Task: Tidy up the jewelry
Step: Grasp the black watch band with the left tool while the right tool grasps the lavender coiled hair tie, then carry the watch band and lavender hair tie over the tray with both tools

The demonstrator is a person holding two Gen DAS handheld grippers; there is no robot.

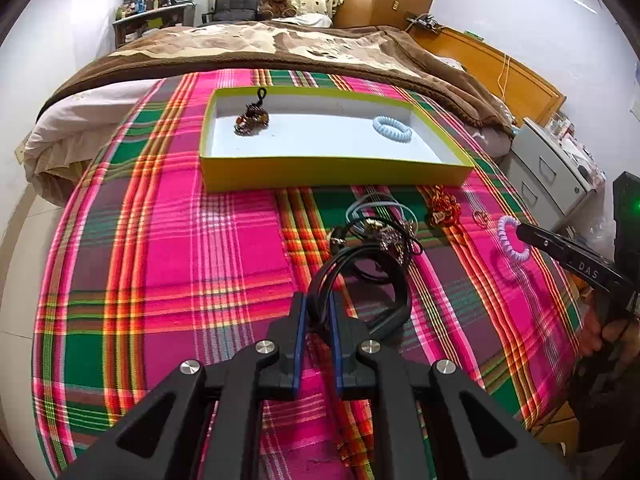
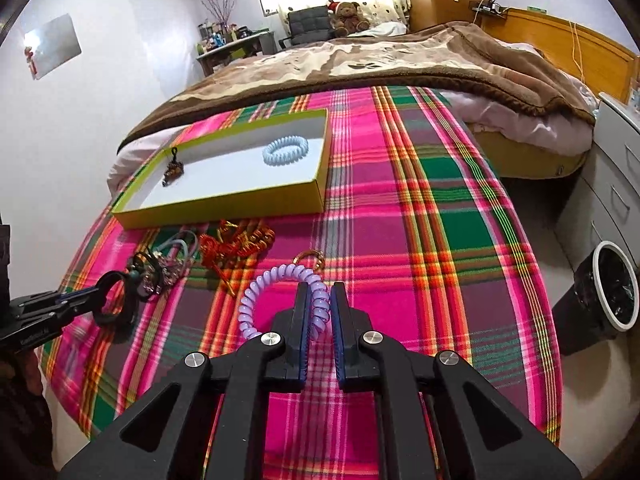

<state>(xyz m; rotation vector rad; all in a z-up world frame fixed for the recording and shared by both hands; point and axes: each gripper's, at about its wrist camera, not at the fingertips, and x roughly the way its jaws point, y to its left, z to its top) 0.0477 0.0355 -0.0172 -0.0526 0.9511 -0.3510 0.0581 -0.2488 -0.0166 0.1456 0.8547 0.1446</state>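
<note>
A yellow-green box (image 1: 336,170) (image 2: 224,204) with a white floor lies on the plaid cloth. It holds a brown beaded piece (image 1: 251,119) (image 2: 173,171) and a pale blue coil bracelet (image 1: 393,129) (image 2: 285,149). My left gripper (image 1: 319,304) (image 2: 98,294) is shut on a black bangle (image 1: 394,300) (image 2: 116,300), held just above the cloth. My right gripper (image 2: 319,298) (image 1: 520,234) is shut on a lilac coil bracelet (image 2: 260,296) (image 1: 510,240). A tangle of cords and charms (image 1: 384,228) (image 2: 160,268), a red-gold ornament (image 1: 442,208) (image 2: 236,244) and a small gold ring (image 2: 308,258) lie loose in front of the box.
The plaid cloth (image 1: 180,260) covers the bed's near end; a brown blanket (image 1: 280,44) lies beyond. A grey drawer unit (image 1: 548,176) and a black bin (image 2: 604,292) stand on the right. A desk and chair stand by the far wall.
</note>
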